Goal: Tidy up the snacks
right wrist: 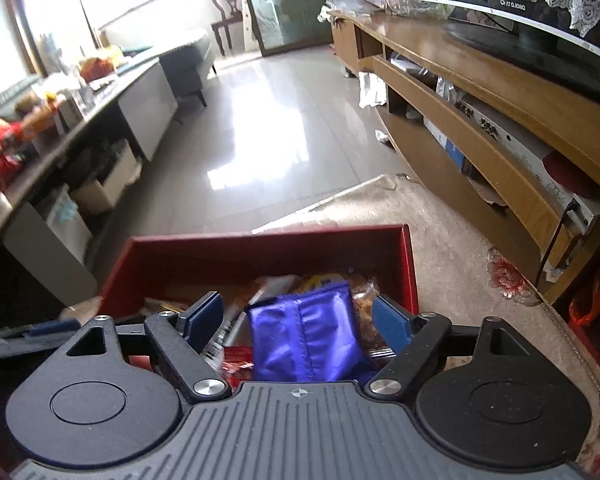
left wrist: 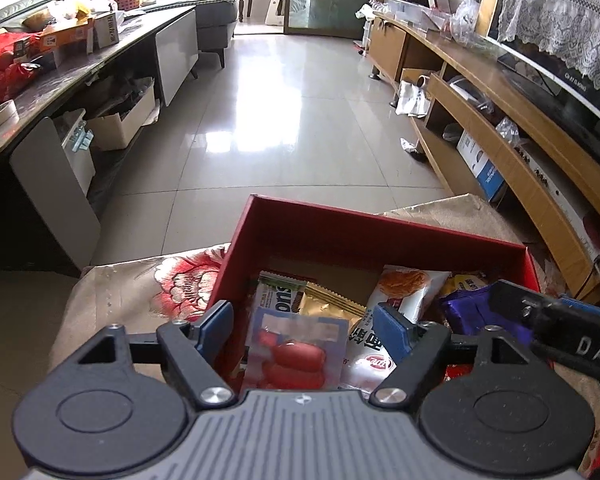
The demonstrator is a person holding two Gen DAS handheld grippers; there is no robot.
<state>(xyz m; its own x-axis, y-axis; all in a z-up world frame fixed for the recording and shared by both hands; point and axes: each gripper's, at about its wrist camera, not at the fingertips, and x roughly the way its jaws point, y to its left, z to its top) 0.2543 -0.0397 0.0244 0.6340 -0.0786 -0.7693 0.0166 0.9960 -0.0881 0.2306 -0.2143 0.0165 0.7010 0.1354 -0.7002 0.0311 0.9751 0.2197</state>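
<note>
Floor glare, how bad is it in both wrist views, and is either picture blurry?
Left wrist view: window light blows out a patch of the tiled floor, otherwise sharp. Right wrist view: same glare on the floor, the left-side counter clutter smeared; both bend straight edges.

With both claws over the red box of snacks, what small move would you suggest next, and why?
Probably lift both claws clear. The left claw stands open around the sausage packet, the right claw open around the purple packet, and both packets already lie inside the red box.

Glossy tiled floor [left wrist: 284, 120] — wooden TV cabinet [left wrist: 500, 148] alongside
</note>
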